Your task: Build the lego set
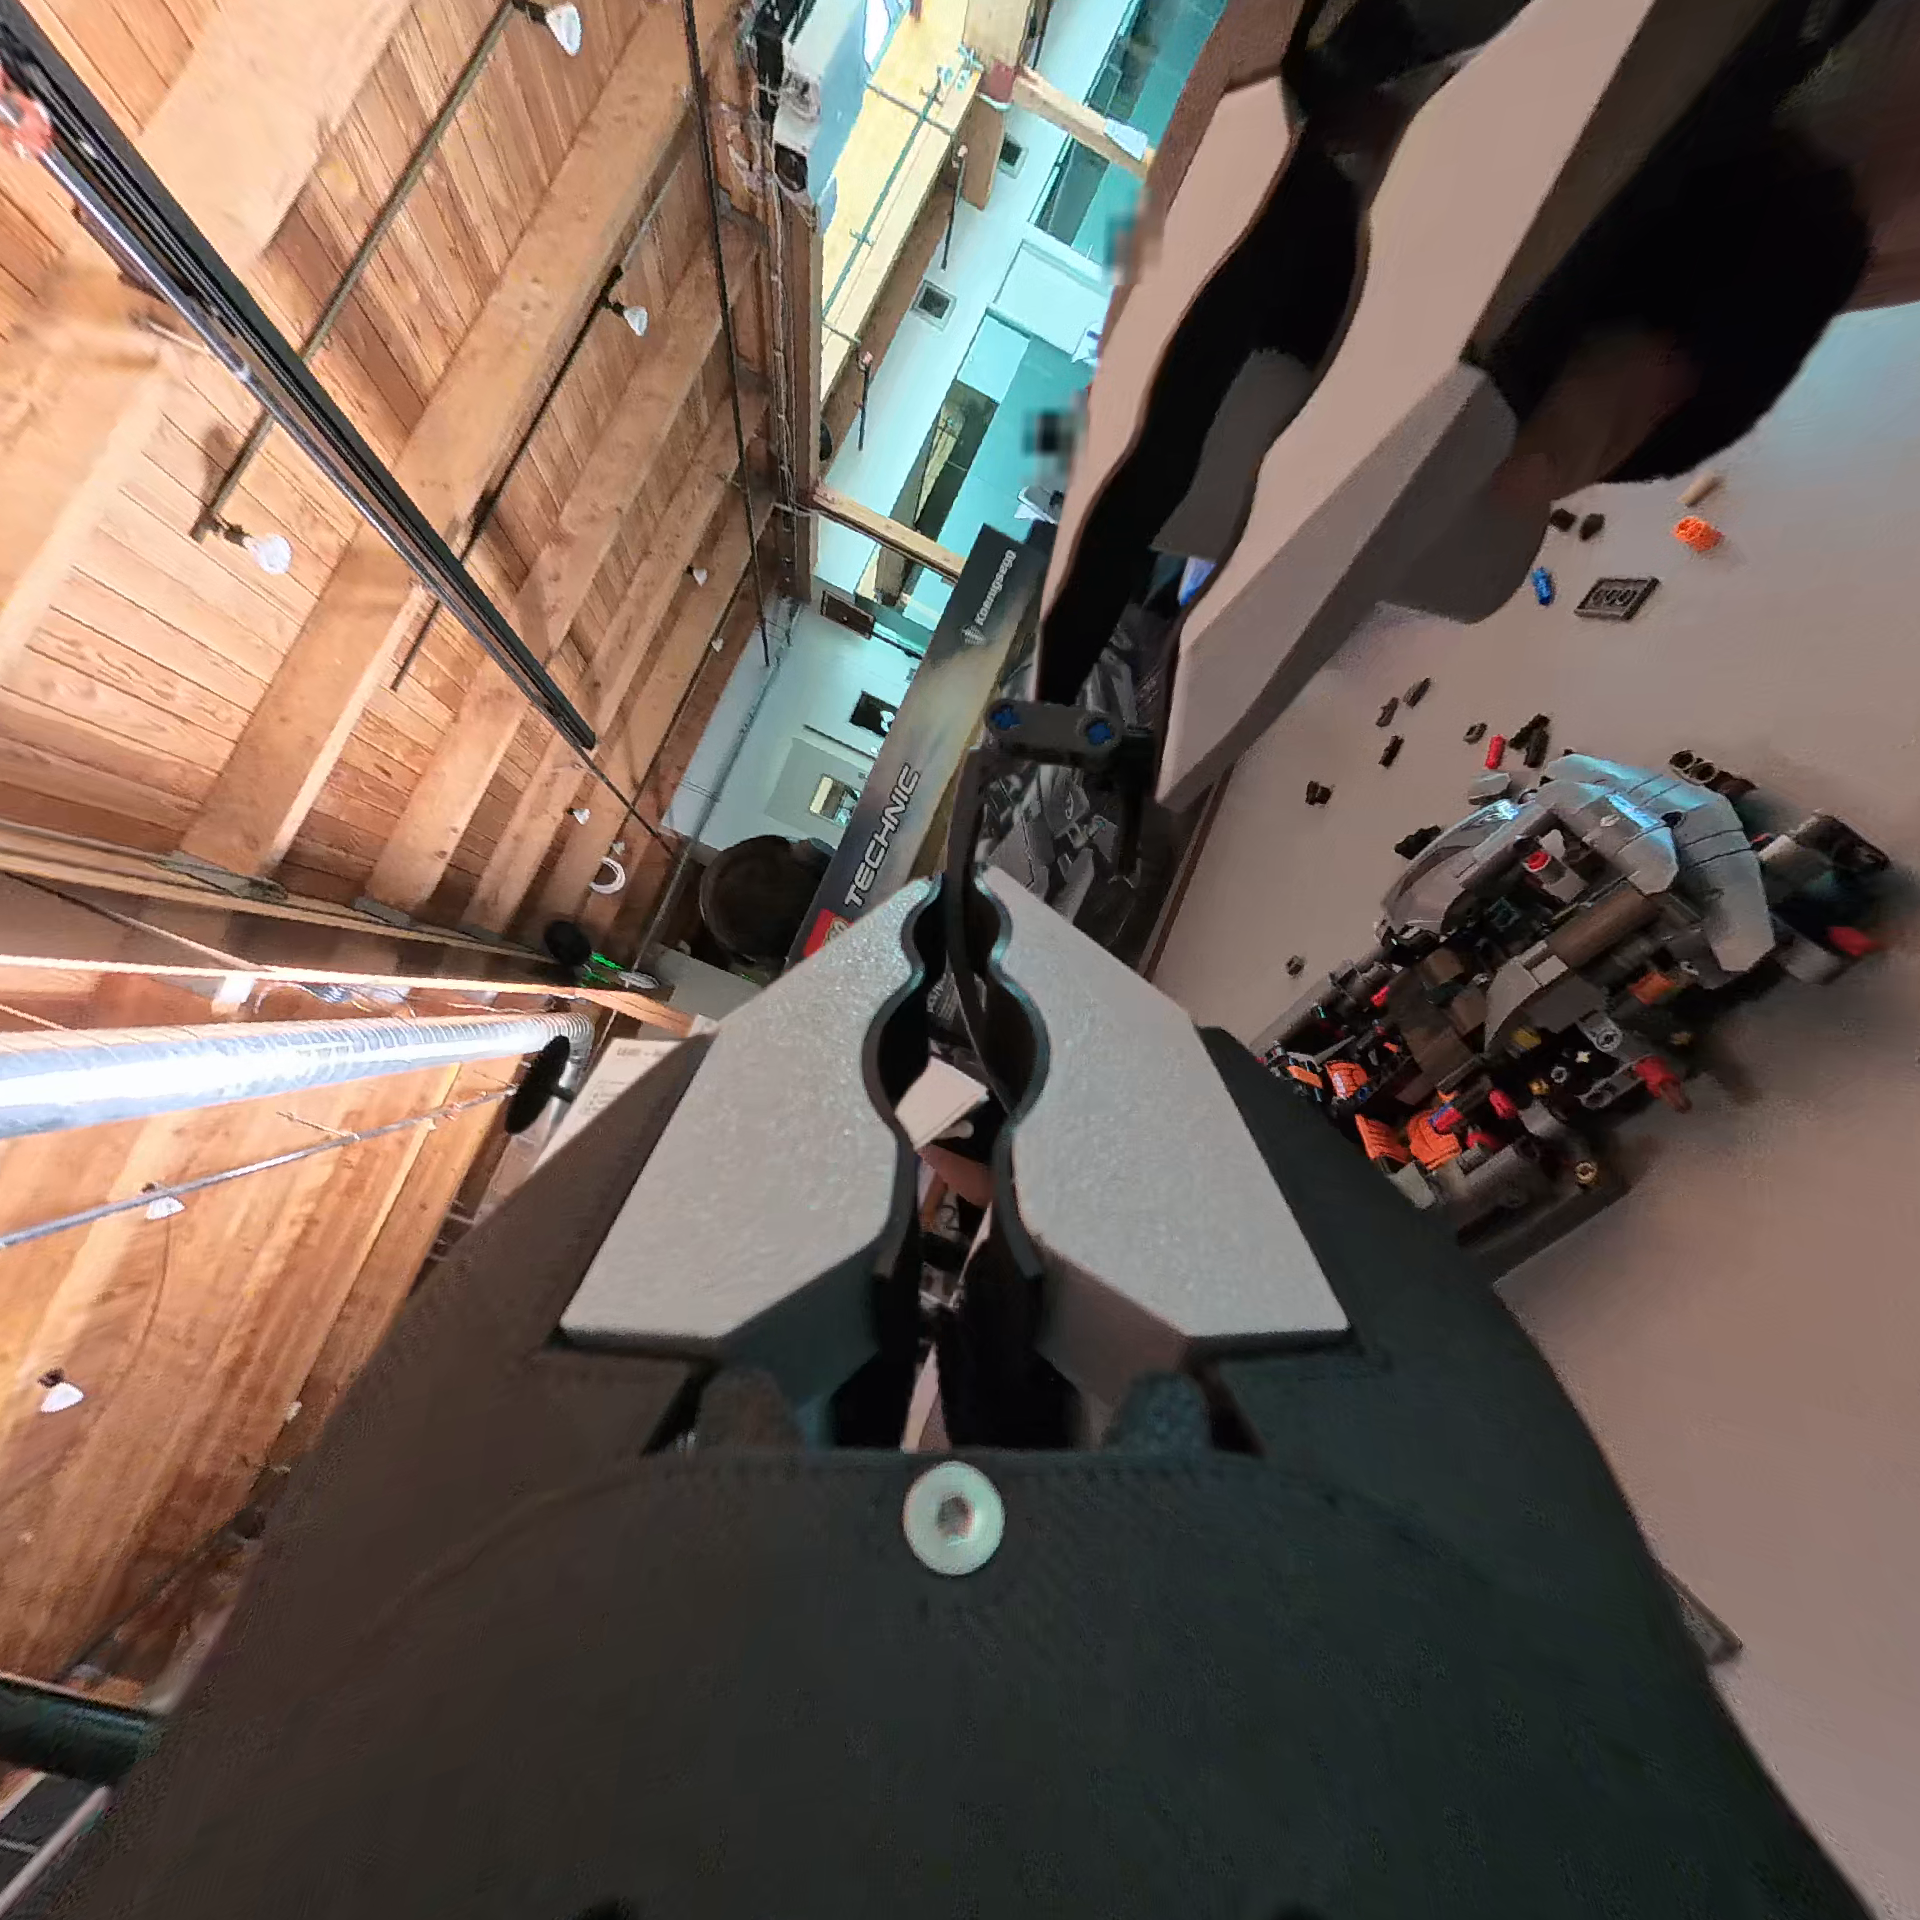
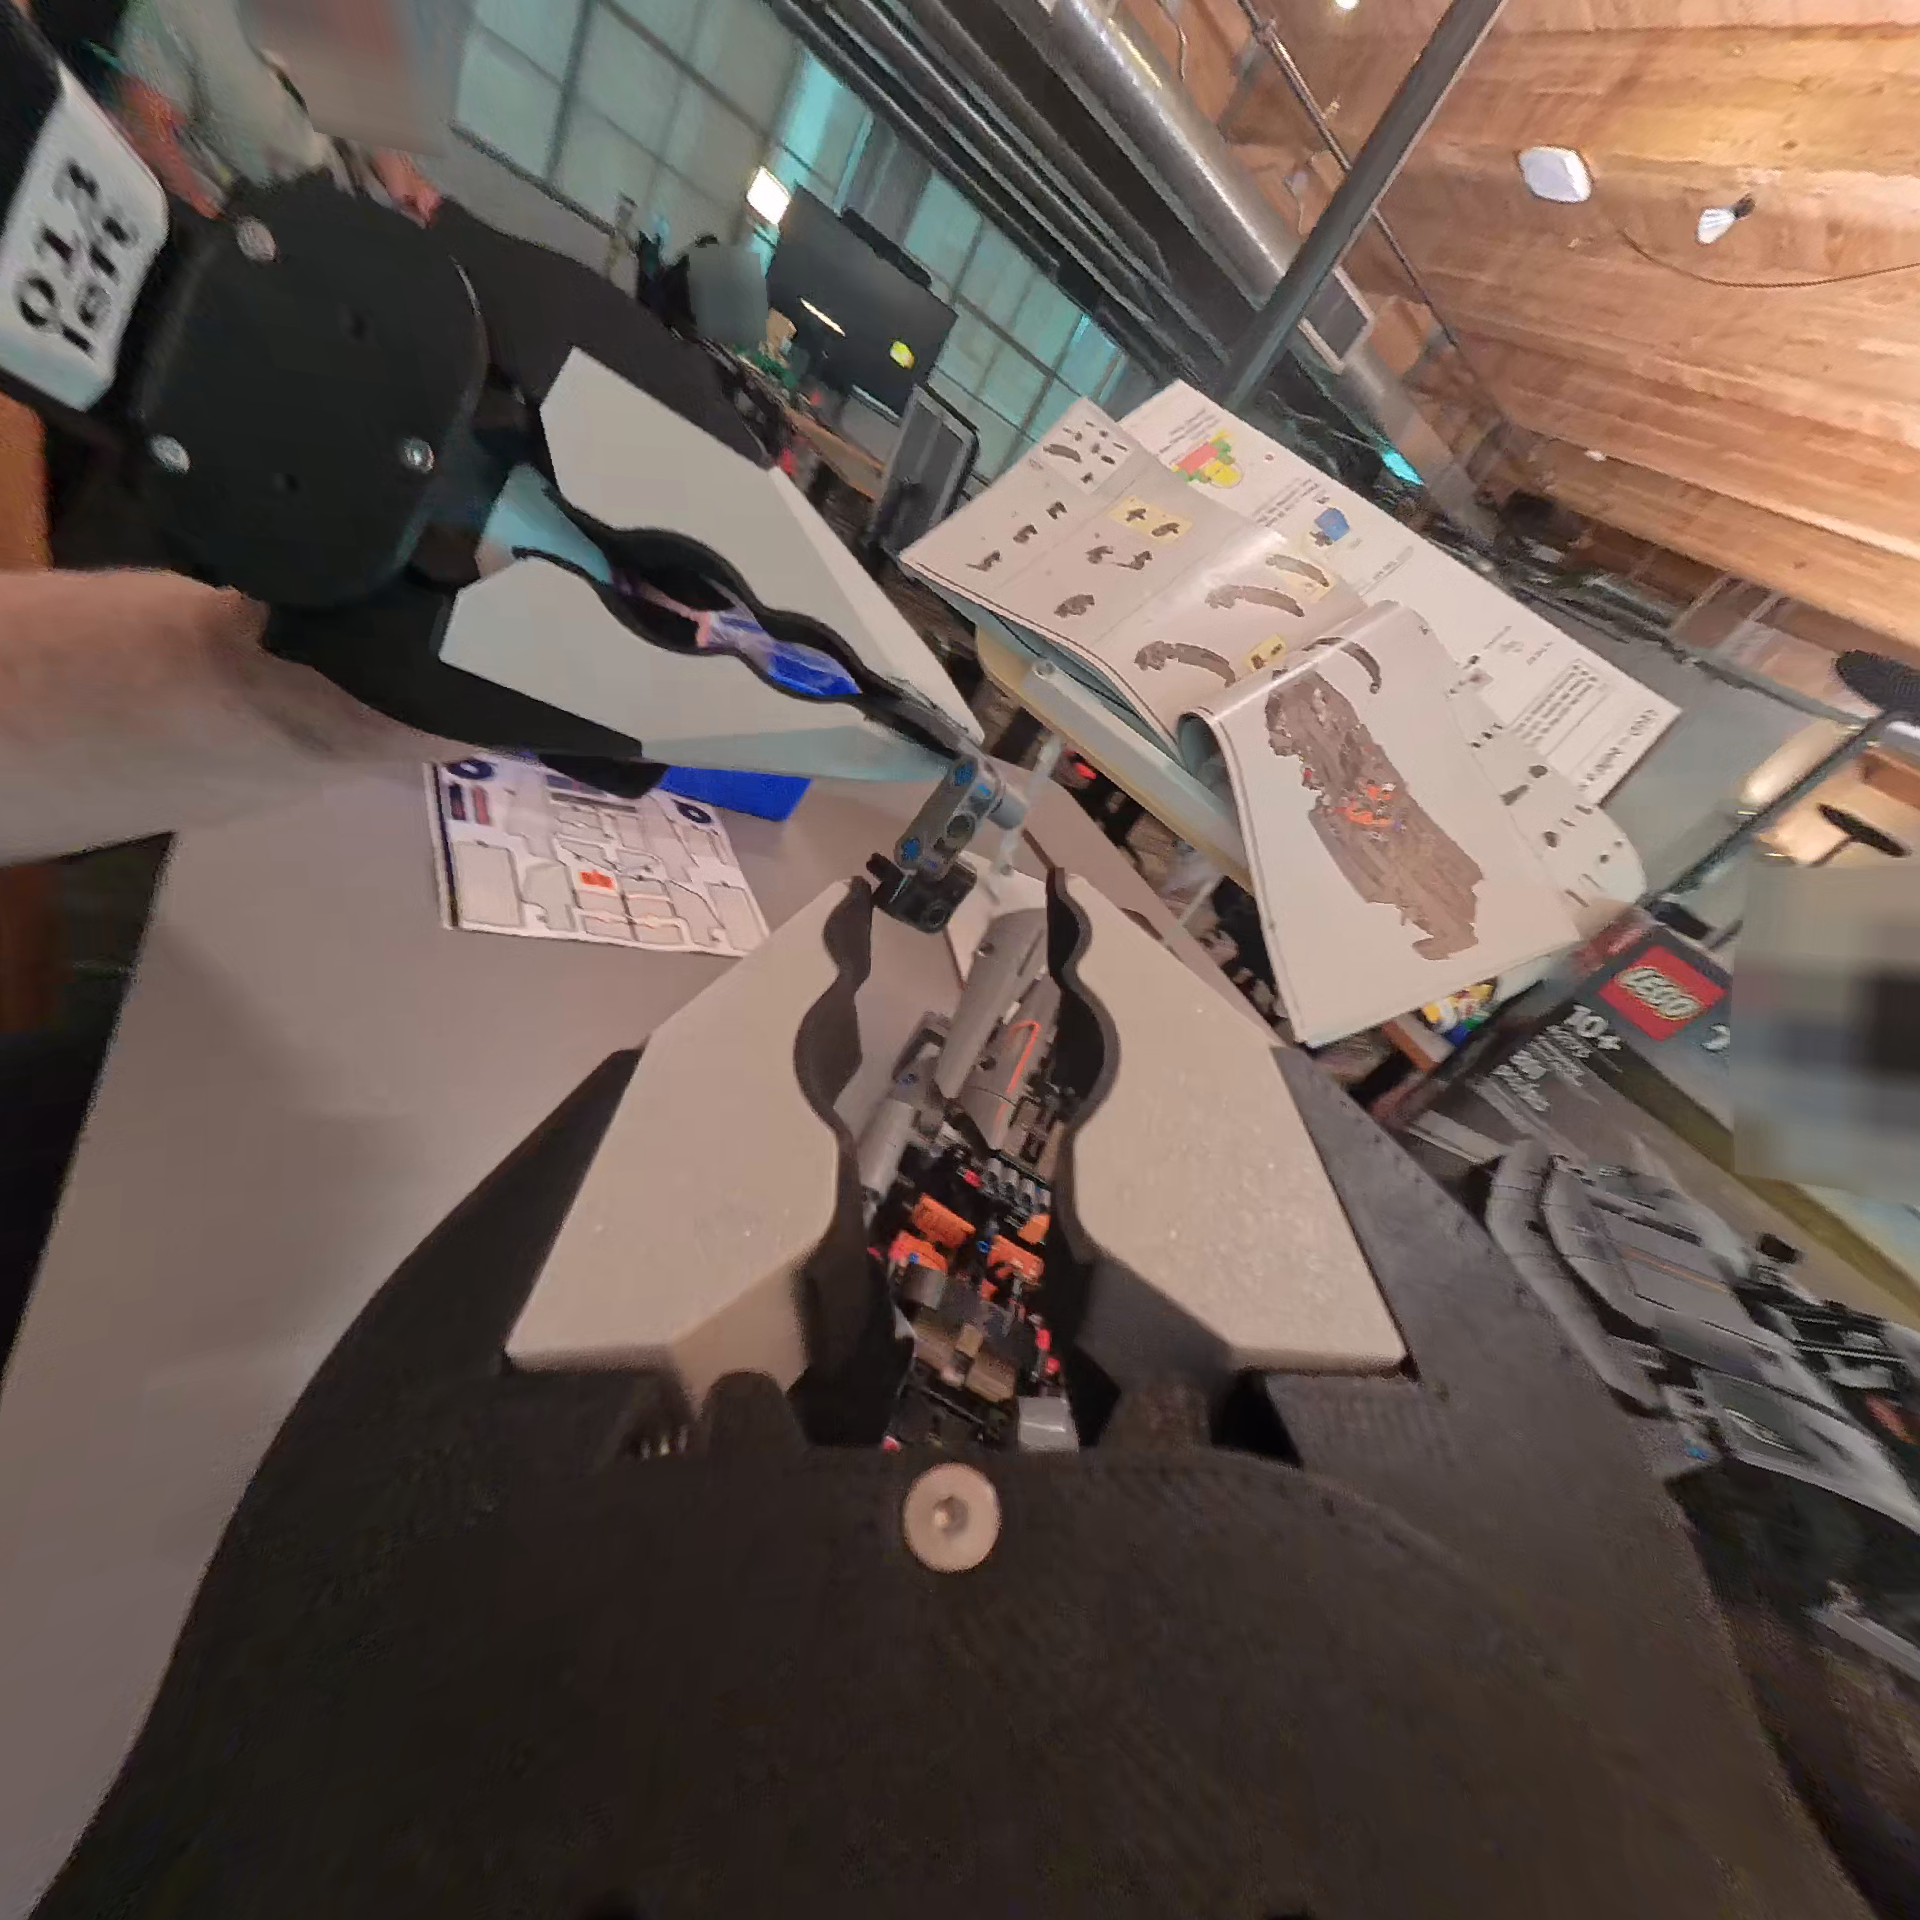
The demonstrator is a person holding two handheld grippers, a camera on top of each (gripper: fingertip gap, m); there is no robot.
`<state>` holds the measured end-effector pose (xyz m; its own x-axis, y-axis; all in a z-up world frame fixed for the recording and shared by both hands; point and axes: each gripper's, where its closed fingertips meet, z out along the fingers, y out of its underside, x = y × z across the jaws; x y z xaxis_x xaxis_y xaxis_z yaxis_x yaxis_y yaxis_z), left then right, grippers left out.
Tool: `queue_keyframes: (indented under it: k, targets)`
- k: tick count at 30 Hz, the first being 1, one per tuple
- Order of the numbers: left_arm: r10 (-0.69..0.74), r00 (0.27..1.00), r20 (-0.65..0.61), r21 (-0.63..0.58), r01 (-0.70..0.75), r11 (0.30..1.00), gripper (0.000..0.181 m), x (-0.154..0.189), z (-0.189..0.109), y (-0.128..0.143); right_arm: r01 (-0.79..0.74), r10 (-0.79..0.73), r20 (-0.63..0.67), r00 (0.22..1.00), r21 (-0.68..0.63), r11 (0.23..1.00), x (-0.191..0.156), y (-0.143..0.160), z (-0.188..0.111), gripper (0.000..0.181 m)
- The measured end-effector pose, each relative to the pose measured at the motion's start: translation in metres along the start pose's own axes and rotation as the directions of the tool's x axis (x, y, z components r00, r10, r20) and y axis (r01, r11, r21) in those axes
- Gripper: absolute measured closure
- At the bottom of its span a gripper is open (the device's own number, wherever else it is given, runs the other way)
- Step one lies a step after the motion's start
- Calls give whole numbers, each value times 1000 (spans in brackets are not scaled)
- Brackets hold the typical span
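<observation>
My left gripper (image 1: pixel 961 883) is shut on a thin curved black lego rod (image 1: pixel 971 966) that carries a short dark beam with blue pins (image 1: pixel 1049 732) at its far end. In the right wrist view the left gripper (image 2: pixel 935 743) reaches in from the upper left and holds this beam (image 2: pixel 945 826) in the air. My right gripper (image 2: pixel 961 894) is open, with its fingertips on either side of the beam's lower black connector (image 2: pixel 925 899). The partly built grey lego car (image 1: pixel 1579 956) stands on the table and also shows below, between the right fingers (image 2: pixel 977 1143).
Loose small lego pieces (image 1: pixel 1507 738) lie scattered on the pale table (image 1: pixel 1766 1351) beyond the car. An open instruction booklet (image 2: pixel 1247 644) rests on a raised stand at the back. A sticker sheet (image 2: pixel 592 873) lies at the left. The dark lego box (image 2: pixel 1662 997) stands at the right. My right gripper's tips are some 15 centimeters from the partly built grey lego car (image 1: pixel 1579 956).
</observation>
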<state>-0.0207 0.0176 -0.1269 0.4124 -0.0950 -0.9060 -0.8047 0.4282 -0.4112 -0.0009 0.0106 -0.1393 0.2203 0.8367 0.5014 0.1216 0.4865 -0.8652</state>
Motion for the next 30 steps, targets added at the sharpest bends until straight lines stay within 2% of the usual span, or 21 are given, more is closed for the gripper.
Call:
queue_keyframes:
  k: [6,11,15,18,21,25,30]
  targets:
    - [70,997,-18,16,-70,997,181,5,-1,-4,-245,232,173,957,58,968,-4,-10,-5,140]
    - [127,992,-29,41,-125,991,181,10,-3,-13,-374,356,276,893,13,927,-12,-6,-2,158]
    - [133,991,-30,53,-132,990,181,10,-2,-12,-396,378,275,884,12,918,-14,-5,-1,163]
    - [102,995,-8,52,-102,993,177,5,1,-11,-386,367,217,905,52,921,-10,-9,0,165]
    - [67,997,40,33,-69,997,163,-4,3,-7,-355,345,130,930,70,932,-5,-9,3,167]
    - [23,997,74,11,-24,1000,155,-10,3,1,-278,281,-24,959,91,956,5,-7,3,168]
    - [6,996,94,-4,-5,1000,157,-11,0,5,-156,172,-179,969,97,983,10,-11,1,167]
